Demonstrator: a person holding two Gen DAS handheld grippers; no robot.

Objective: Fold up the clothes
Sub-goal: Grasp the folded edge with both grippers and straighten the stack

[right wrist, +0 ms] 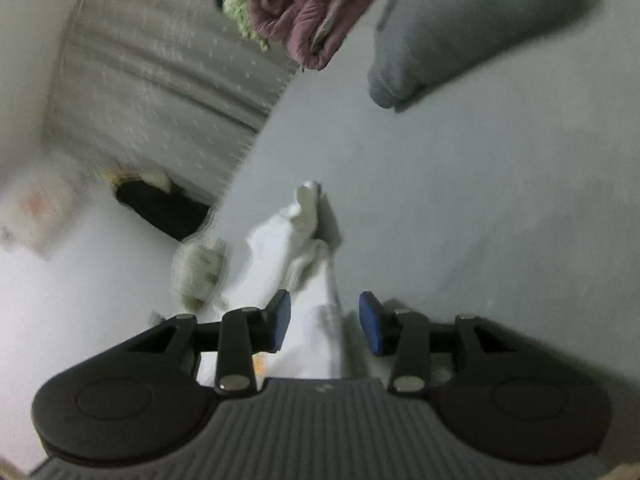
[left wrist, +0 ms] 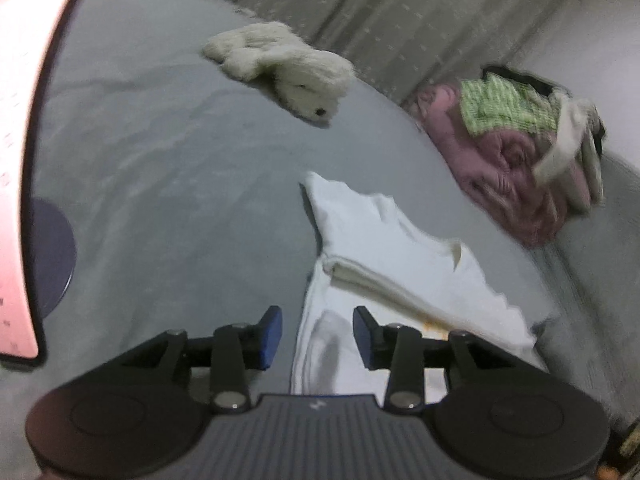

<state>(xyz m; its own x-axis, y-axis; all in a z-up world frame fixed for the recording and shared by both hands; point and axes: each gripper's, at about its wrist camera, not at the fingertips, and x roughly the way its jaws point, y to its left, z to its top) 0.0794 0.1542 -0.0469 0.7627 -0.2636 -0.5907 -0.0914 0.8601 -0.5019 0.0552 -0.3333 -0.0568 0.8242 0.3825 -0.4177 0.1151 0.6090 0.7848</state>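
A white cloth garment [left wrist: 384, 248], partly folded into a flat layered stack, lies on the grey bedsheet [left wrist: 160, 184], and everything else in the room is easiest to place from it. The left gripper [left wrist: 317, 336], black with blue pads, hangs just above the garment's near edge with its jaws spread wide and nothing between them; one blue pad sits over the bare sheet beside the cloth, the other over the cloth itself. Beyond the garment, further up the bed, a cream plush toy animal [left wrist: 280, 66] lies on its side, well apart from it. To the garment's far right, a heap of mauve quilted fabric topped with a green-and-white checked cloth [left wrist: 508, 140] sits by the patterned grey curtain [left wrist: 400, 12]. In the right wrist view the same white garment [right wrist: 296, 264] shows as a rumpled ridge running away from the right gripper [right wrist: 325, 322], whose jaws are likewise wide apart and straddle the cloth without closing on it. Past the garment there, a grey pillow [right wrist: 472, 28] rests on the sheet, near the mauve heap.
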